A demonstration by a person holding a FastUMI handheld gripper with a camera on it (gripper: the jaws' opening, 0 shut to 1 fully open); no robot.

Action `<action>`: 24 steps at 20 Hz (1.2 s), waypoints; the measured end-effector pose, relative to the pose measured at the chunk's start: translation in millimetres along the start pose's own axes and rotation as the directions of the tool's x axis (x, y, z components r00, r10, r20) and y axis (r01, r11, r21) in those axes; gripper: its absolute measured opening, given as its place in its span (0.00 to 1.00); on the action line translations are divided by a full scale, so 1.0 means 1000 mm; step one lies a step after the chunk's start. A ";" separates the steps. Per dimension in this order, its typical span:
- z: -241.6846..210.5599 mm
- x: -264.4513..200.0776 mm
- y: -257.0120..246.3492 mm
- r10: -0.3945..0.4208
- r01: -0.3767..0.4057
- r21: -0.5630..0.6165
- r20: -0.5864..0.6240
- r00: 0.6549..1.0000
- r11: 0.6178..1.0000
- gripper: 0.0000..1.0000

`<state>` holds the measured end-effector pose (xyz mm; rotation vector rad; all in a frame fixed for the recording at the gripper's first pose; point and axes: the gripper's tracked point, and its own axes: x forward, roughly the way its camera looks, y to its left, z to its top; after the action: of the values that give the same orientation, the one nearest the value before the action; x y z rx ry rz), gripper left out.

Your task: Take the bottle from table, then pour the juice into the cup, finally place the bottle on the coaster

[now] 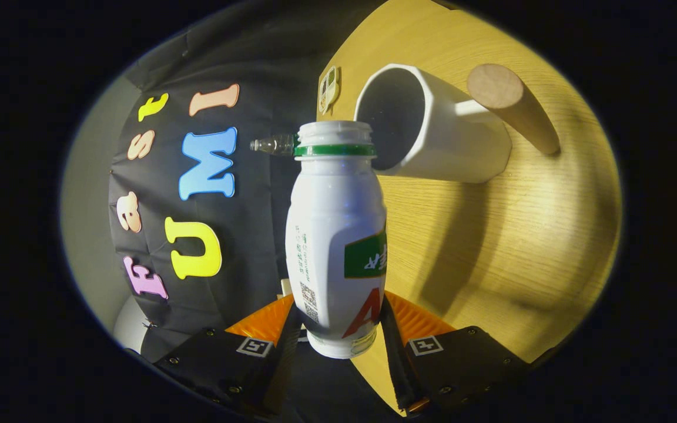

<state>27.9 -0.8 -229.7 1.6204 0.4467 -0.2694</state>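
Bottle [336, 235] first: a white plastic one with a green ring under its uncapped mouth and a green and red label on its side. It sits between the two fingers of the gripper [338, 335], which pinch its lower body from either side, one finger [288, 346] pressed on one flank and the other on the opposite flank. Its base points back toward the camera and its open mouth points away, so it runs straight out along the fingers.

The whole scene appears turned on its side, with the wooden desk [491, 247] rising like a wall beside the bottle. The bottle does not touch the desk; it is held clear of it.

Just beyond the bottle's mouth is a white cup [450, 141] with faceted sides and a dark inside. The cup stands on the desk, and its open top faces the bottle. The bottle's mouth lies just at the near rim of the cup, overlapping it in the view; whether the two touch cannot be told. No liquid is visible at the mouth.

A round wooden handle [515, 106] sticks out from the far side of the cup. Near the desk's edge beyond the cup lies a small pale flat piece [329, 88], too small to identify.
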 end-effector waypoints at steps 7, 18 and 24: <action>-0.002 -0.005 0.005 -0.014 0.015 0.054 -0.025 1.000 0.998 0.70; -0.005 -0.011 0.017 -0.012 0.023 0.155 -0.074 0.997 0.988 0.70; -0.008 -0.012 0.020 -0.019 0.038 0.188 -0.102 0.995 0.981 0.70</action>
<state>25.0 4.7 -205.5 1.8207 0.5343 -0.2591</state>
